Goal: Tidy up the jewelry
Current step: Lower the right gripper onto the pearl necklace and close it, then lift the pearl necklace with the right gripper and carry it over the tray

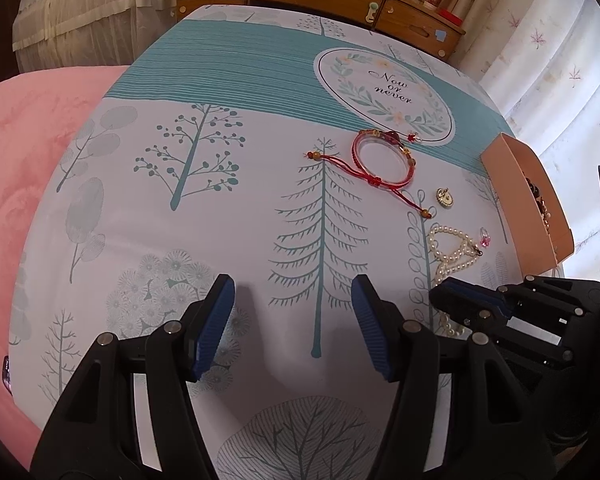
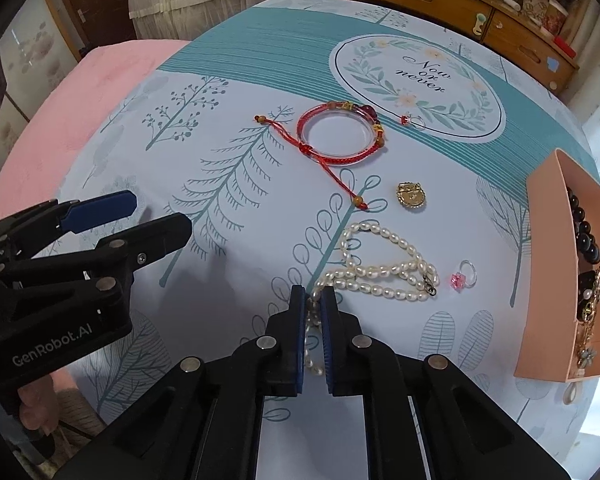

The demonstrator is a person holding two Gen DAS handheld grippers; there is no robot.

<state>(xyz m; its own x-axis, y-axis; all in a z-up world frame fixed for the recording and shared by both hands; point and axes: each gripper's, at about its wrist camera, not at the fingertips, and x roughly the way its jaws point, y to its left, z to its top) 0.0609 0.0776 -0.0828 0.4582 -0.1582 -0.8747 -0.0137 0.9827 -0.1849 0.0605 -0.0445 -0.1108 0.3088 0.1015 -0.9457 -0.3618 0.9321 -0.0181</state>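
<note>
On the printed desk (image 2: 236, 92), the right tool (image 2: 312, 300) is clenched on the near end of the pearl necklace (image 2: 384, 272), so next comes lifting it clear into the pink box (image 2: 548, 264); the left tool (image 1: 292, 308) hangs released.

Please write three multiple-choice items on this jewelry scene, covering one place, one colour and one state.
1. Where is the gold brooch?
A. in the box
B. on the cloth between bracelet and pearls
C. in a gripper

2. What colour is the cord bracelet?
A. red
B. green
C. black

3. What is the right gripper doing?
A. open, empty
B. closed on the pearl necklace
C. holding a ring

Answers: B, it lies loose on the tablecloth; A, red cord around a clear hoop; B, pearls sit between the nearly shut fingers.
</note>
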